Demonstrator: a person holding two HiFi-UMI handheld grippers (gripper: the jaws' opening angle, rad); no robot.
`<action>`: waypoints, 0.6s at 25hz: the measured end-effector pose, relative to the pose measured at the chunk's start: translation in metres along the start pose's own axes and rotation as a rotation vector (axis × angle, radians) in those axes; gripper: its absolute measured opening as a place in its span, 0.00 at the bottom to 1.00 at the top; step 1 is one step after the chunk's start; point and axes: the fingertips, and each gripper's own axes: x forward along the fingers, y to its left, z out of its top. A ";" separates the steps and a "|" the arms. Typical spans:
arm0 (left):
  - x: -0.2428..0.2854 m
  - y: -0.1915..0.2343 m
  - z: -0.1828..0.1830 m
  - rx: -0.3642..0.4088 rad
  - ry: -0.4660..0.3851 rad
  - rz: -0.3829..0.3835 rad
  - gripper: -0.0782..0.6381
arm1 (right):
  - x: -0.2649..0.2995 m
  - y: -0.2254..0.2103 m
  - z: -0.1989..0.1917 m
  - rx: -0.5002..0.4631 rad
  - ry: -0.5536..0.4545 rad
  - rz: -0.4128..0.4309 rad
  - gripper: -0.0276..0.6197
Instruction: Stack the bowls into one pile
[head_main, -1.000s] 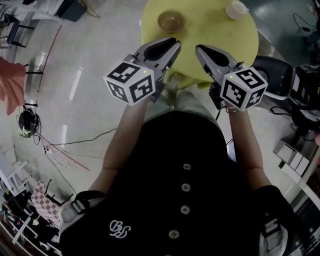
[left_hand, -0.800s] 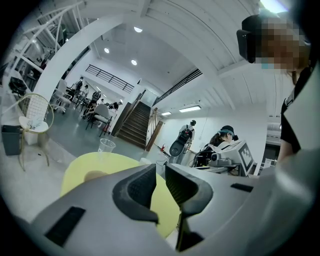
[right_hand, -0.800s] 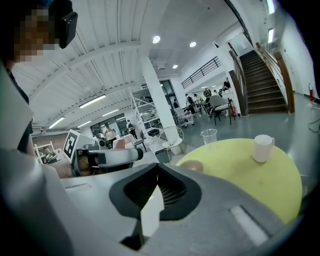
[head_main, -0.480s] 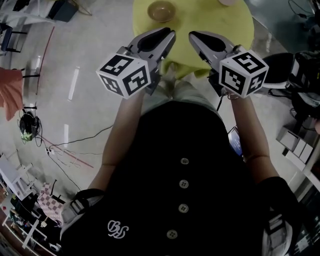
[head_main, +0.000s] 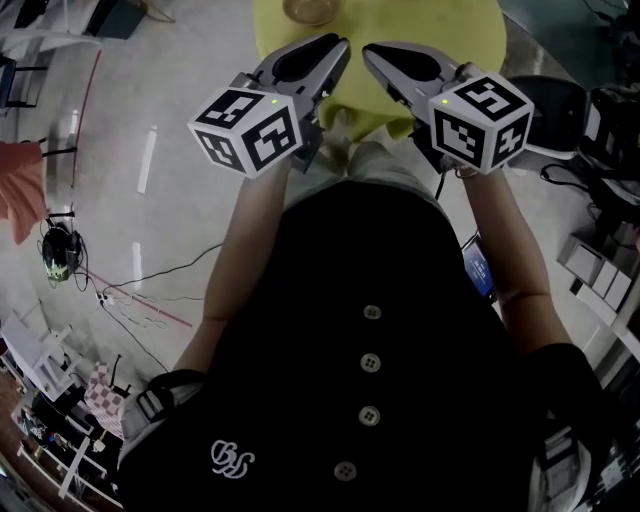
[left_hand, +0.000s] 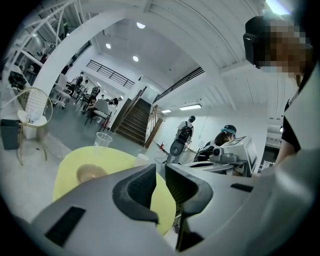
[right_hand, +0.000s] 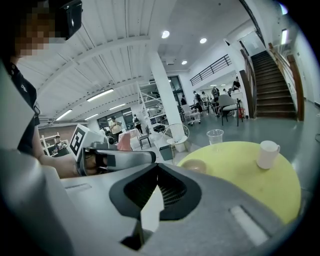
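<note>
A single brown bowl (head_main: 305, 8) sits on the round yellow table (head_main: 440, 30), at the top edge of the head view. It also shows as the bowl (left_hand: 91, 173) in the left gripper view and the bowl (right_hand: 195, 165) in the right gripper view. Both grippers hang in the air short of the table, side by side, far from the bowl. My left gripper (head_main: 340, 45) has a narrow gap between its jaws (left_hand: 160, 167), with nothing in it. My right gripper (head_main: 370, 50) is shut and empty, its tips touching (right_hand: 158, 166).
A clear plastic cup (right_hand: 215, 136) and a white cup (right_hand: 267, 154) stand on the table beyond the bowl. A wire chair (left_hand: 30, 112) stands left of the table. Dark equipment (head_main: 610, 120) crowds the floor at right. People sit in the background.
In the head view the table and bowl have slid towards the top edge and the white cup has left the frame. Both grippers have drawn closer together and a little higher in the picture.
</note>
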 end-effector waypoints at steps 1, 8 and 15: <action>0.002 -0.001 0.000 0.000 0.001 -0.001 0.20 | -0.002 -0.002 0.001 0.000 -0.001 -0.003 0.05; 0.004 0.003 0.004 0.011 -0.002 -0.005 0.20 | -0.008 -0.006 0.005 -0.021 0.002 -0.021 0.05; 0.005 0.007 0.004 -0.001 -0.005 -0.001 0.20 | -0.008 -0.008 0.004 -0.029 0.022 -0.041 0.05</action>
